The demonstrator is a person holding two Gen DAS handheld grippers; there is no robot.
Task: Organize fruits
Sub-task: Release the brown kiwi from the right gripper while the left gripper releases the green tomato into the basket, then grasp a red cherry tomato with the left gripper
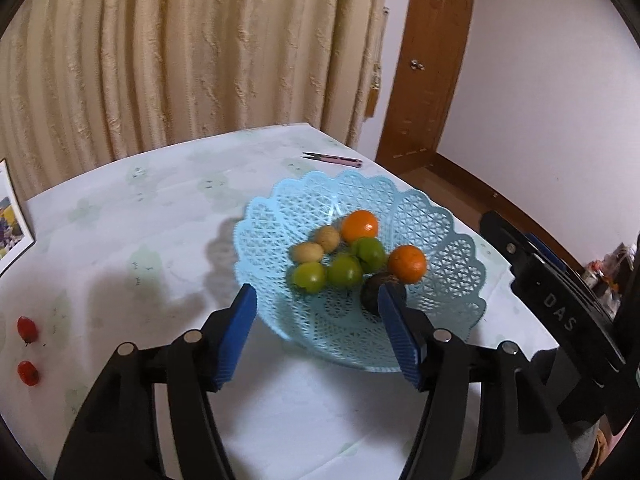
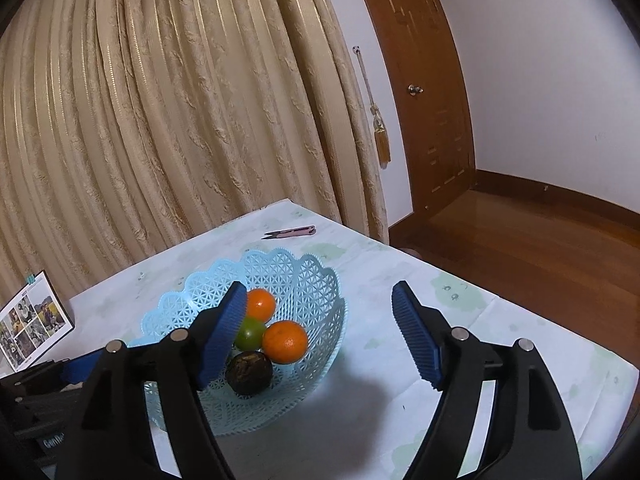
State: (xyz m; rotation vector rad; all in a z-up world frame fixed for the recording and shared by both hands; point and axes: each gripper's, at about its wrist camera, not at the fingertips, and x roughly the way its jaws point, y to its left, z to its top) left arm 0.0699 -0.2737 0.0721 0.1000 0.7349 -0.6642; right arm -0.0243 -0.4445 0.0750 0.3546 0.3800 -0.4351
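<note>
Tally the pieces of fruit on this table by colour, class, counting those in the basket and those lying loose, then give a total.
Round orange fruits in the light blue plastic lattice basket: 2
Round green fruits: 3
Small tan-yellow fruits: 2
Dark brown wrinkled fruit: 1
Small red tomatoes loose on the table: 2
Total: 10

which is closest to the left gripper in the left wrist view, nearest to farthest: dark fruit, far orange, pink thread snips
From the left gripper:
1. Dark fruit, at the basket's near side, right by the right fingertip.
2. Far orange, deeper in the blue basket, behind the green fruits.
3. Pink thread snips, on the table beyond the basket.
</note>
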